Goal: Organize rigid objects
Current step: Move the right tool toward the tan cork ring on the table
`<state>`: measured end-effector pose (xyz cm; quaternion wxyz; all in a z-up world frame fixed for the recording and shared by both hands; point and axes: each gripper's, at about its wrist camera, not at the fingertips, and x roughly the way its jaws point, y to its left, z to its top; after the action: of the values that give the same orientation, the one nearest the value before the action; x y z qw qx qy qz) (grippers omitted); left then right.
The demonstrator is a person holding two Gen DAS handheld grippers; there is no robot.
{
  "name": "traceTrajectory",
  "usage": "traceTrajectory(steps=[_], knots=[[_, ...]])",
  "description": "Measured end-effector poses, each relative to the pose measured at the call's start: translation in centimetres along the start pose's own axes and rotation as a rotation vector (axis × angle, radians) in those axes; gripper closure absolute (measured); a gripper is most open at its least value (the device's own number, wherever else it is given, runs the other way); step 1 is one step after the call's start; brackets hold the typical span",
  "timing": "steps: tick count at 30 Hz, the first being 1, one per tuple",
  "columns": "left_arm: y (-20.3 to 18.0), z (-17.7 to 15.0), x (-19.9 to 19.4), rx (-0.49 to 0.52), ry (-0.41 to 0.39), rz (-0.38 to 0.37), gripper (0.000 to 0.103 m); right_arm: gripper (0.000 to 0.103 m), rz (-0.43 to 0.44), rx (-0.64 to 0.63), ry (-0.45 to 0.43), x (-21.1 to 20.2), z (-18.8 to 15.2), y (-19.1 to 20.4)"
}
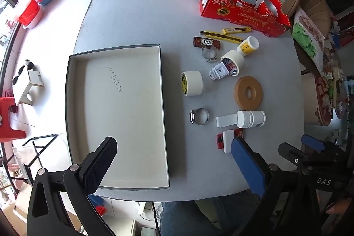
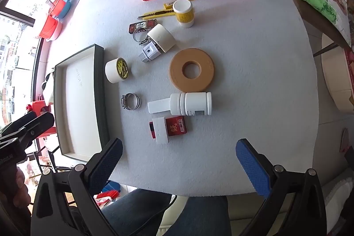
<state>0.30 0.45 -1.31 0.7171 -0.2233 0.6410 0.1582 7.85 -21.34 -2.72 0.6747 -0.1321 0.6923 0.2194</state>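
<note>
Left gripper [image 1: 174, 165] hangs over the near edge of the grey bench [image 1: 137, 3], jaws wide apart w/ nothing between them; one finger sits above the near part of the shallow tray [image 1: 115, 112], the other by the near-right items. Right gripper [image 2: 179, 160] also has jaws spread wide, holding nothing, above the bench's near edge.

Tray is on the left, inside bare apart from handwriting. Everything else lies loose to its right:
- masking tape roll [image 1: 192, 86] on its side, just beside the tray's right wall
- hose clamp [image 1: 199, 116] nearer than that roll
- white bottle [image 1: 251, 118] lying down, cap touching a white block [image 1: 226, 120]
- red box [image 2: 176, 128] nearest the grippers, a 2nd white block [image 2: 160, 130] across its left part
- tan foam ring [image 1: 248, 92] flat, right of the tape
- white plug adapter [image 1: 219, 71] against a 2nd tape roll [image 1: 233, 61], another clamp [image 1: 209, 54] just left
- yellow-label jar [image 1: 247, 45], yellow utility knife [image 1: 221, 36], blade case [image 1: 236, 30] & a small red-brown packet [image 1: 206, 43] farther back

Red cardboard box [image 1: 239, 12] sits far right, w/ fabric roses and other bits in it
</note>
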Motion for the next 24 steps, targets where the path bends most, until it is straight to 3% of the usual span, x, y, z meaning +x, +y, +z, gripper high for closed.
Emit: traceTrajectory(steps=[5, 6, 8, 10, 15, 24], knots=[[-0.9, -0.3, -0.3, 0.009, -0.005, 0.021, 0.000, 0.000, 0.004, 0.023, 0.018, 0.5, 0.1, -0.8], [-1.0, 0.0, -0.3, 0.019, -0.055, 0.052, 0.000, 0.000, 0.005, 0.025, 0.018, 0.7, 0.0, -0.9], [-1.2, 0.1, -0.3, 0.021, -0.068, 0.065, 0.000, 0.000, 0.003, 0.031, 0.016, 1.0, 0.0, -0.7], [-1.4, 0.2, -0.1, 0.015, -0.052, 0.035, 0.000, 0.000, 0.007, 0.040, 0.047, 0.9, -0.1, -1.1], [-2.2, 0.6, 0.2, 0.024, -0.066, 0.062, 0.000, 0.000, 0.002, 0.054, 0.055, 0.9, -0.6, -1.9], [-3.9, 2.1, 1.6, 0.028, -0.040, 0.046, 0.000, 0.000, 0.004, 0.060, 0.047, 2.0, -0.4, -2.8]])
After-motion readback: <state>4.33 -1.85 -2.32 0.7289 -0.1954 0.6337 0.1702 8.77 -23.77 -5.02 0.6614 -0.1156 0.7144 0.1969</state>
